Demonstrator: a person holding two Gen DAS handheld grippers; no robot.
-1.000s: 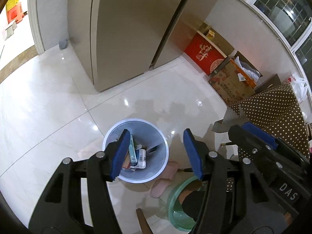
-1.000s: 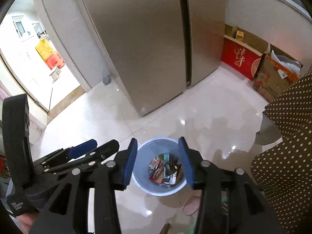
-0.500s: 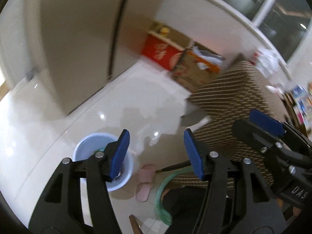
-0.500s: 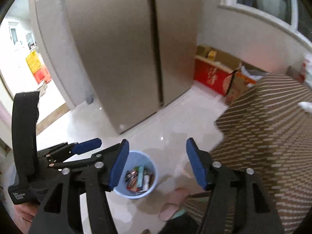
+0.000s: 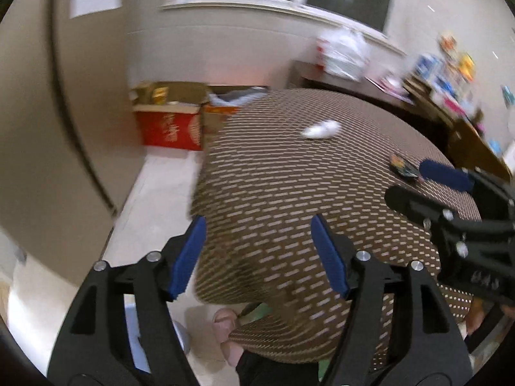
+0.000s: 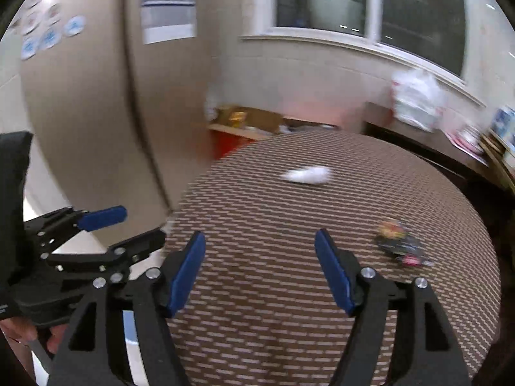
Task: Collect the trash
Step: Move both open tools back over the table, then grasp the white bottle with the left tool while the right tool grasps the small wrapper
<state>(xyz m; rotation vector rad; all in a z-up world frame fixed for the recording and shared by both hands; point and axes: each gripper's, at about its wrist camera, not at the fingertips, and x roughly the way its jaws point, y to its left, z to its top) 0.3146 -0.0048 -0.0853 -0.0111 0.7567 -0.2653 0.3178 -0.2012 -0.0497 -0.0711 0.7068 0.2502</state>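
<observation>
A: Between the blue pads of the left gripper (image 5: 256, 254) I see nothing; its jaws stand apart and have just been opening. Is the right one the same?

B: Yes. The right gripper (image 6: 260, 268) is also released, its jaws have just been opening, and only the dotted tablecloth (image 6: 257, 289) shows between them.

A: Where is the trash?

B: A white crumpled tissue (image 6: 307, 174) lies near the far edge of the table, well apart from both grippers. A dark snack wrapper (image 6: 400, 246) with bright print lies toward the right edge, nearer to the right gripper.

A: How do they handle, in your opinion?

B: The tissue is probably very light and soft; it should flatten under the pads, so I would pinch it across its thick middle. The wrapper looks thin, flat and maybe slippery. I would take it at a raised, wrinkled edge, because flat film is hard to lift from cloth.

A: Both look blurred to me.

B: To me also; I cannot read the print.
</observation>
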